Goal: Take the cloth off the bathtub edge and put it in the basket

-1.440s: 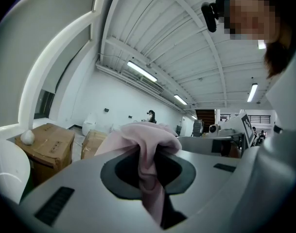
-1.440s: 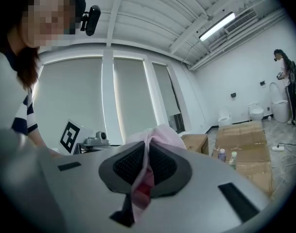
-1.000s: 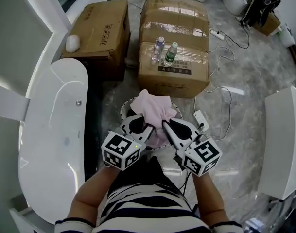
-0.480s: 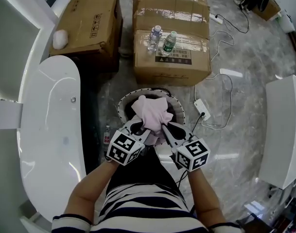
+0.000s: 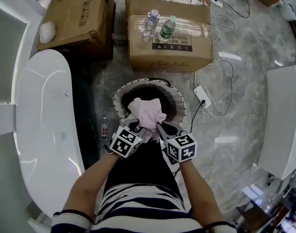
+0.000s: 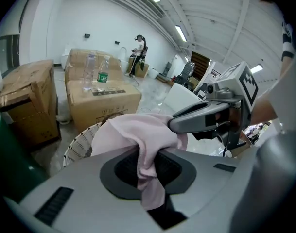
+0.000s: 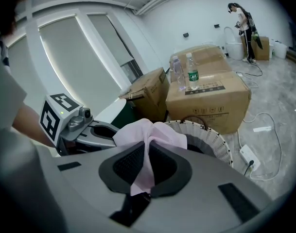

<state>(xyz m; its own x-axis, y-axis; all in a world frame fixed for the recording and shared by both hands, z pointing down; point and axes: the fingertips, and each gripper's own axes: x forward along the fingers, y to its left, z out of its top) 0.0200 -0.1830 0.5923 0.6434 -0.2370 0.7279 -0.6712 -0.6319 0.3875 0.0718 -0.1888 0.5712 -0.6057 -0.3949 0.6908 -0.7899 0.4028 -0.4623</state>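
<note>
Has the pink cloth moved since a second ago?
Yes. The cloth has come down toward the basket: a second ago it covered most of the opening, now the rim and dark inside show around it.

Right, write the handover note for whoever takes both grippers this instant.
Left gripper: shut on the cloth.
Right gripper: shut on the same cloth.
Cloth: bunched between the two, over the near side of the basket, which stands on the floor beside the bathtub.
Done: cloth is off the bathtub edge.
Left: bring it down into the basket, open both grippers.
</note>
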